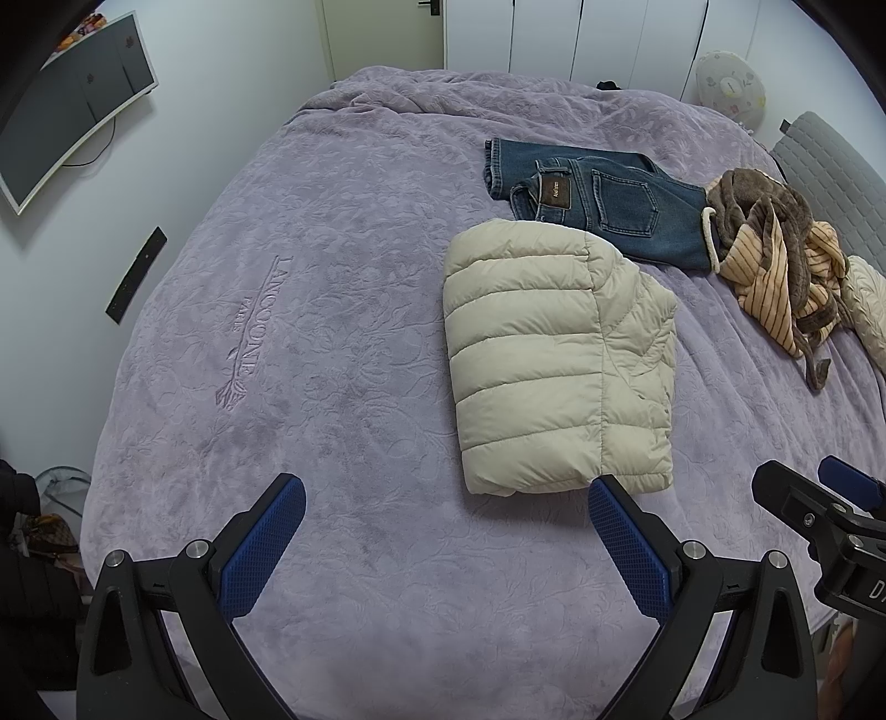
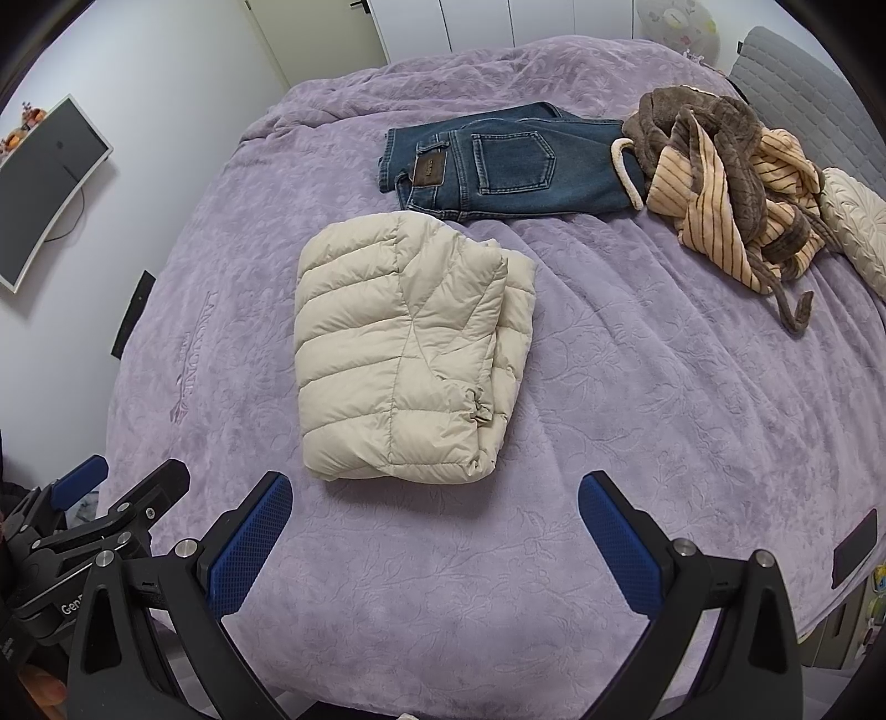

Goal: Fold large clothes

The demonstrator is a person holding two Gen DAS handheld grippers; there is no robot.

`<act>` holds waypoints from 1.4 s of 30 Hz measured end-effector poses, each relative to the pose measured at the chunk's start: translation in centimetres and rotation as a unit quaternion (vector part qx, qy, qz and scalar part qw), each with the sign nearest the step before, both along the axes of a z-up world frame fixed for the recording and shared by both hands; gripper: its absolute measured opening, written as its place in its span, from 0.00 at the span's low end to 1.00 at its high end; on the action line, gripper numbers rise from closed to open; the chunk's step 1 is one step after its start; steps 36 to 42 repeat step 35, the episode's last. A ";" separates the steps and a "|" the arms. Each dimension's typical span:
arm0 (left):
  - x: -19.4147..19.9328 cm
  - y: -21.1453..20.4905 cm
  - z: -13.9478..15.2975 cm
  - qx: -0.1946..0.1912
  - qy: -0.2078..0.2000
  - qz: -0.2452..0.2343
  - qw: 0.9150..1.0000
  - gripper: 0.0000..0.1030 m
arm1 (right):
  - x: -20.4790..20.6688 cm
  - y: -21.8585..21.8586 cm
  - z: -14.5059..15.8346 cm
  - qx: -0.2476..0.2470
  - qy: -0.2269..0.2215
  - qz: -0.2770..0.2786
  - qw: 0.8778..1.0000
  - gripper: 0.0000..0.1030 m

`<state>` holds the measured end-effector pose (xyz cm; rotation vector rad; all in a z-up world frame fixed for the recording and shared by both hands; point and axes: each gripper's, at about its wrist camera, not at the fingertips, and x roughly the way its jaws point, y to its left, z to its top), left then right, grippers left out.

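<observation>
Grippers first: my left gripper [image 1: 446,531] and right gripper [image 2: 434,526] hover spread wide and empty above the embossed lilac bedspread [image 1: 332,554], just short of the folded cream quilted puffer jacket [image 2: 410,354], which I judge light, squashy and slippery, best pinched at its near hem, with folded blue denim jeans [image 2: 498,160] and a crumpled brown-and-striped fleece robe [image 2: 725,183] beyond.

A lavender bedspread [image 1: 343,343] covers the bed; a wall-mounted monitor [image 1: 72,105] hangs left, white wardrobe doors [image 1: 609,33] behind.

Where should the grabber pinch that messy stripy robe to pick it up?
Probably the loose striped flap of the robe, coming from the near side with the open right gripper. It lies spread toward that gripper, thin enough to pinch, unlike the bunched brown heap.
</observation>
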<state>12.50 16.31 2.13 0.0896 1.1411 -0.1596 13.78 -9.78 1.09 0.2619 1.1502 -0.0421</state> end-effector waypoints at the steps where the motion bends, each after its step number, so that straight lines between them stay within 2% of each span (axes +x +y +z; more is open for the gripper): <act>1: 0.0 0.0 0.0 0.000 0.000 0.000 1.000 0.99 | 0.0 0.0 0.0 0.000 0.000 0.000 1.000 1.00; 42: 0.0 1.0 -0.3 0.000 -0.007 0.007 1.000 0.99 | -0.5 0.3 -0.4 0.001 0.006 0.005 1.000 1.00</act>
